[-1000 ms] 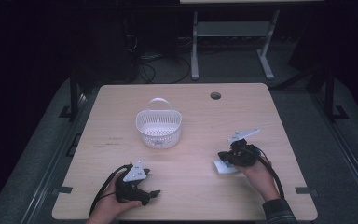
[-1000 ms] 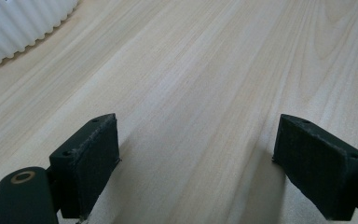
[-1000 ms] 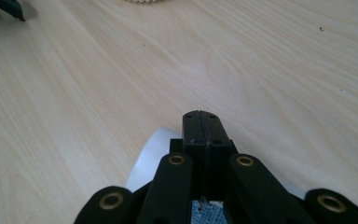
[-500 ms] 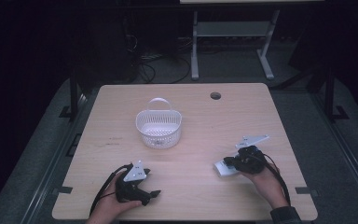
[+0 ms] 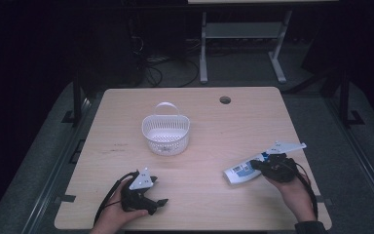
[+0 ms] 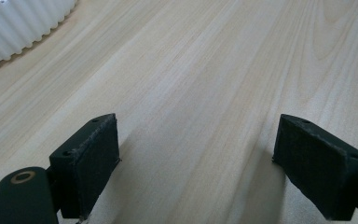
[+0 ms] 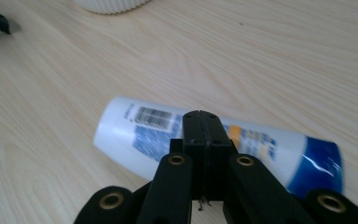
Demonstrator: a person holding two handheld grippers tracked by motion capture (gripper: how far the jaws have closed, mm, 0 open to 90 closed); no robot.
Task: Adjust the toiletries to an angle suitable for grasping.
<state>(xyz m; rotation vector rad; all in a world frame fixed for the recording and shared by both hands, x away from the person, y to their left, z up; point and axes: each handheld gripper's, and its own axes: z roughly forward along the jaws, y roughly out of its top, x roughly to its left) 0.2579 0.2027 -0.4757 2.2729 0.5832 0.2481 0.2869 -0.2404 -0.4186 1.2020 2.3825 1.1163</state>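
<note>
Dim lab or test room: pale wood bench (image 5: 199, 195) with cable hole (image 5: 225, 100) on grey carpet, dark surroundings, loose cables (image 5: 163, 73) on floor, metal stand legs (image 5: 241, 48) behind, lone white basket (image 5: 165, 134) staged on top.

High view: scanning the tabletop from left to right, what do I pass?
left gripper → white basket → round hole in the table → white and blue tube → right gripper
</note>
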